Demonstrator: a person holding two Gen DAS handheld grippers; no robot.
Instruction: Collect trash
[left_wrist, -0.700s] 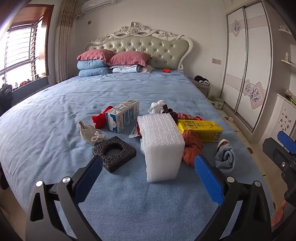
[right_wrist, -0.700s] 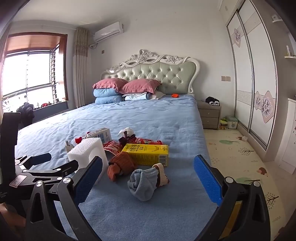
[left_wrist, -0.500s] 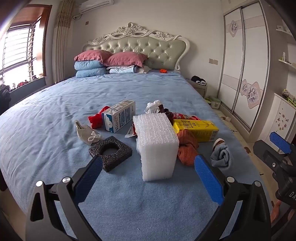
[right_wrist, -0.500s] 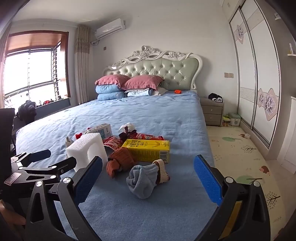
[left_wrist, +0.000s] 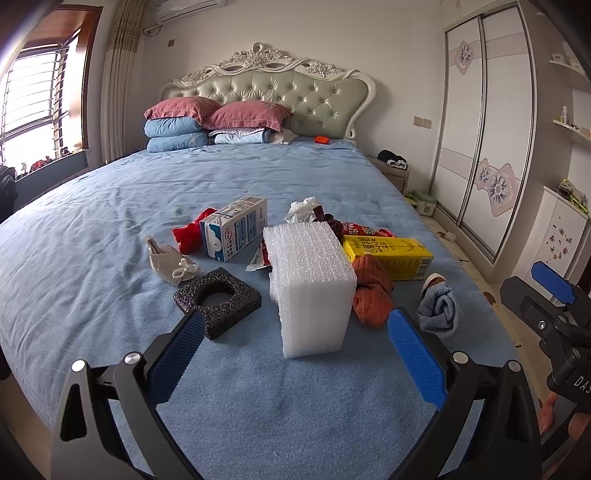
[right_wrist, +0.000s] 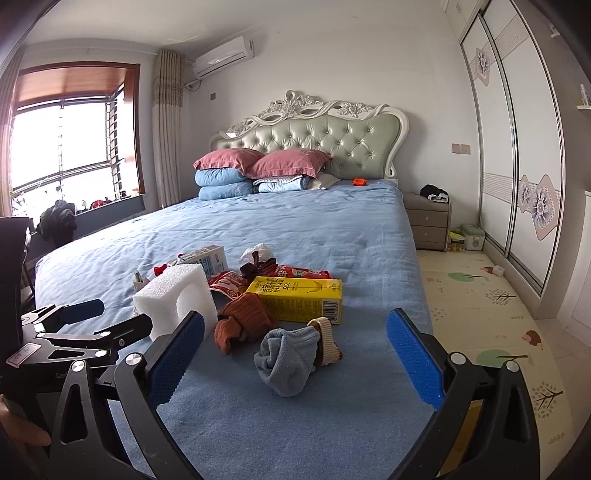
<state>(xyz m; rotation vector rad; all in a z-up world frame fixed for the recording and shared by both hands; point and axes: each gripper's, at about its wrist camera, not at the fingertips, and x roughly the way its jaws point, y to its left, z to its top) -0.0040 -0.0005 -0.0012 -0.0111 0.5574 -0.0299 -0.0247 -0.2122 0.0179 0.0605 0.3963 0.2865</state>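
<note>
Fingers (left_wrist: 177, 354) on both grippers gape wide, empty; left gripper (left_wrist: 295, 354) has backed slightly from foam (left_wrist: 310, 291), at its twelve o'clock on bed (left_wrist: 110, 206); trash uncollected

Colours we see on the blue bed (left_wrist: 110, 229)

We see a white foam block (left_wrist: 314, 291), a yellow carton (right_wrist: 299, 297), black foam (left_wrist: 218, 297) and a rust-brown sock (right_wrist: 243, 319).

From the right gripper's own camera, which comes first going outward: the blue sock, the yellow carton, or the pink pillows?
Nearest to the right gripper first:
1. Blue sock, bunched on the bedspread just ahead, between the fingers.
2. Yellow carton, lying flat right behind the sock.
3. Pink pillows, stacked far off by the headboard.
</note>
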